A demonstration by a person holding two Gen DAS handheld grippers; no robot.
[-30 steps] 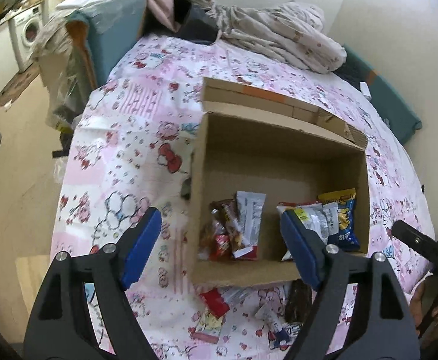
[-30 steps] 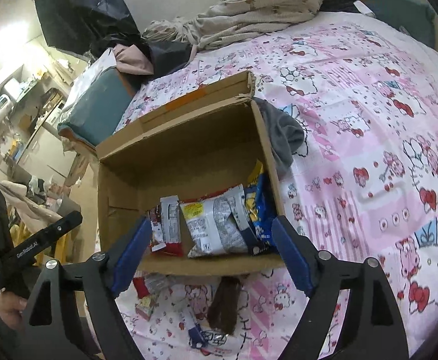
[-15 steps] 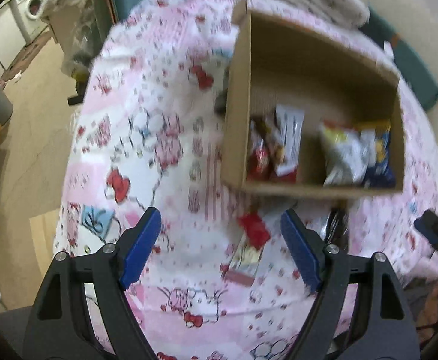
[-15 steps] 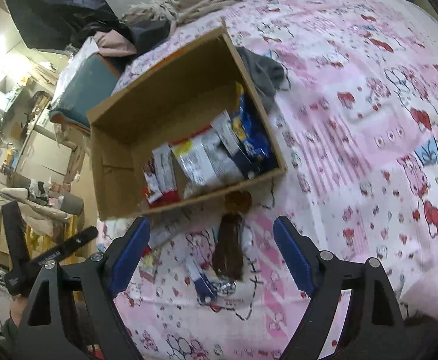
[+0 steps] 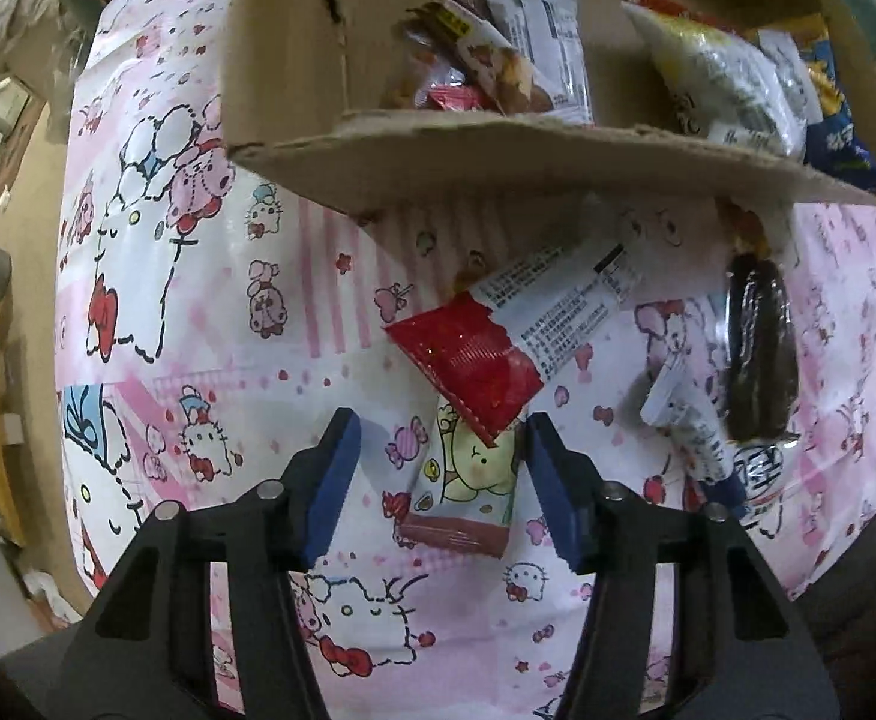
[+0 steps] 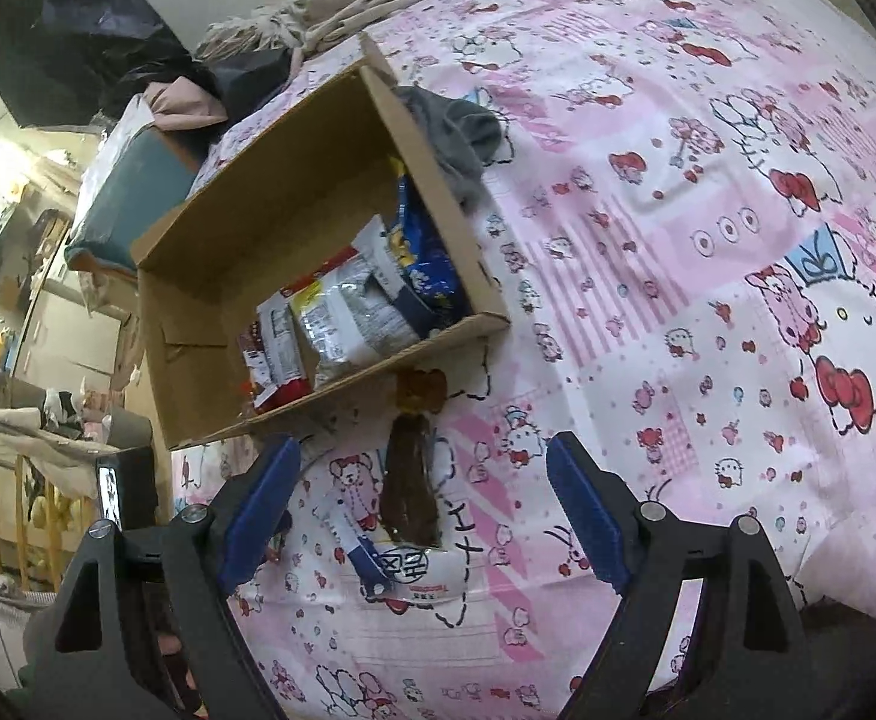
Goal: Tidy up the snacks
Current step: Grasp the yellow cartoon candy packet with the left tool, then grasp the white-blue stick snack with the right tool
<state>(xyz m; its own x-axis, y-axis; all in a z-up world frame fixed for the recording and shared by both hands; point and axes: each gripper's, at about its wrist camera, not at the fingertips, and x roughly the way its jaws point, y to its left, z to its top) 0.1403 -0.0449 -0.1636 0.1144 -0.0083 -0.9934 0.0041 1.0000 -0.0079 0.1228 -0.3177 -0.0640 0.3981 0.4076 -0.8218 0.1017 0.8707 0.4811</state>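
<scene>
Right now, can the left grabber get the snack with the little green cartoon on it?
Probably yes. The left hand-held gripper is right over the cartoon snack packet, its jaws closing around it. Only the red packet overlaps its top end; the lower part lies free on the bedsheet.

We have brought the left gripper (image 5: 438, 468) down from above the cardboard box (image 5: 498, 162) to the bedspread just in front of it. Its jaws, wide before, are closing around the cartoon snack packet (image 5: 468, 480) under the red packet (image 5: 468, 360), without touching it yet. The right gripper (image 6: 420, 504) has dropped past the box toward the dark brown bar (image 6: 408, 492).
</scene>
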